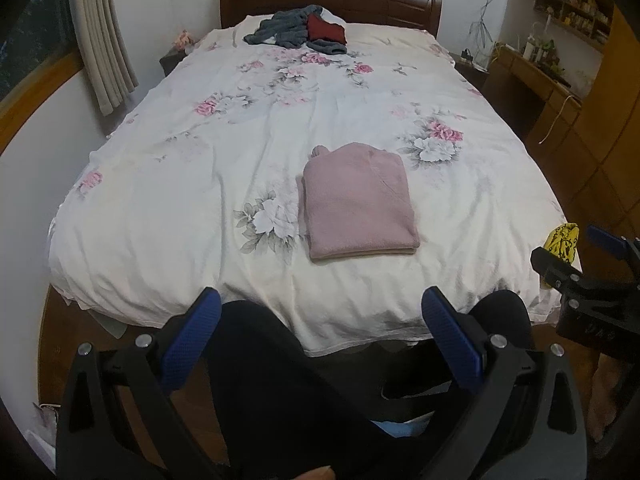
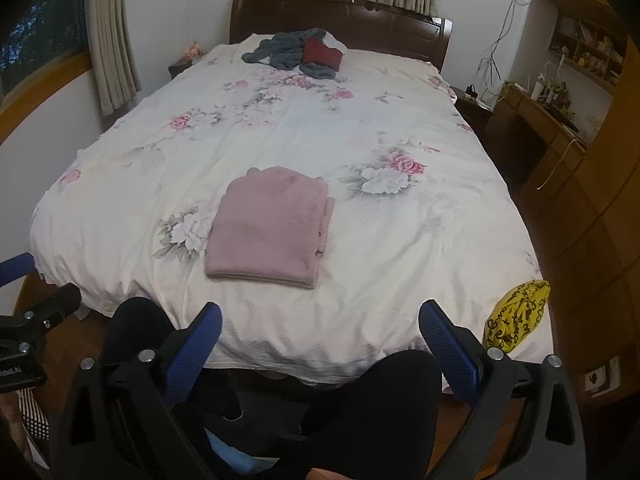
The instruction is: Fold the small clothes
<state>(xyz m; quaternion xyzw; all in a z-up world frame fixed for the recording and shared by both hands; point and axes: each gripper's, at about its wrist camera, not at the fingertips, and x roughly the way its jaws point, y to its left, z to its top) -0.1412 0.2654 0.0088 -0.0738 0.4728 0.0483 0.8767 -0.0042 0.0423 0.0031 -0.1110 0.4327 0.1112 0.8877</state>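
A floral-covered bed (image 1: 200,184) fills the room; my folded pink garment (image 1: 358,204) lies near its foot, grey and red clothes (image 1: 298,30) far by the headboard. My left hand-held gripper (image 1: 320,328) and right hand-held gripper (image 2: 320,340) gape wide, empty.

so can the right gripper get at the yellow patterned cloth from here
Probably yes: the yellow patterned cloth lies on the bed's near right corner, just beyond the open right gripper, with only bare quilt between them.

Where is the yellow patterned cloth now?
The yellow patterned cloth lies at the bed's near right corner in the right wrist view, right of the folded pink garment.
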